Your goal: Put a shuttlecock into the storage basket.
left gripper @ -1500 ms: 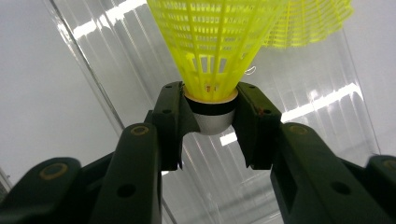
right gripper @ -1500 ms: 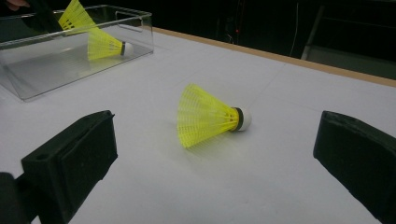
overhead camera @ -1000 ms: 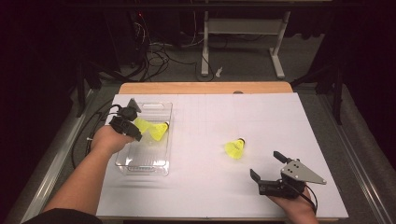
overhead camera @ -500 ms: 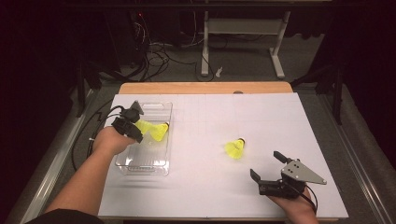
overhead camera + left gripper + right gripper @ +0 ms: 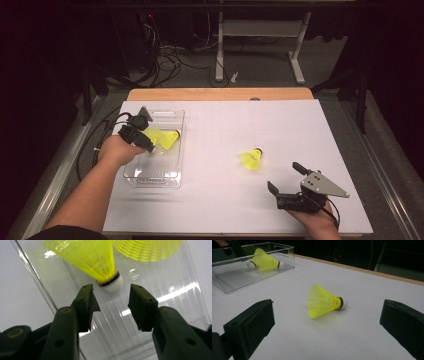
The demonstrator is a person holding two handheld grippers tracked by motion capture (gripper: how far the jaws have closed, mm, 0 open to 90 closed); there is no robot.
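Two yellow shuttlecocks lie in the clear plastic box (image 5: 155,175) at the table's left. My left gripper (image 5: 146,131) reaches into the box. Its jaws have just been opening and stand open (image 5: 111,298) on either side of the white cork of one shuttlecock (image 5: 92,257), not touching it. The second shuttlecock (image 5: 147,248) lies just beyond. A third shuttlecock (image 5: 251,159) lies on its side on the white table, right of centre. My right gripper (image 5: 286,177) rests near the front edge, wide open (image 5: 328,315), with that shuttlecock (image 5: 324,301) ahead of its jaws.
A white sheet (image 5: 240,125) covers the table, with a wooden edge (image 5: 215,94) along the far side. The box (image 5: 242,275) with both shuttlecocks shows far off in the right gripper view. Cables trail off the table's left side (image 5: 95,140).
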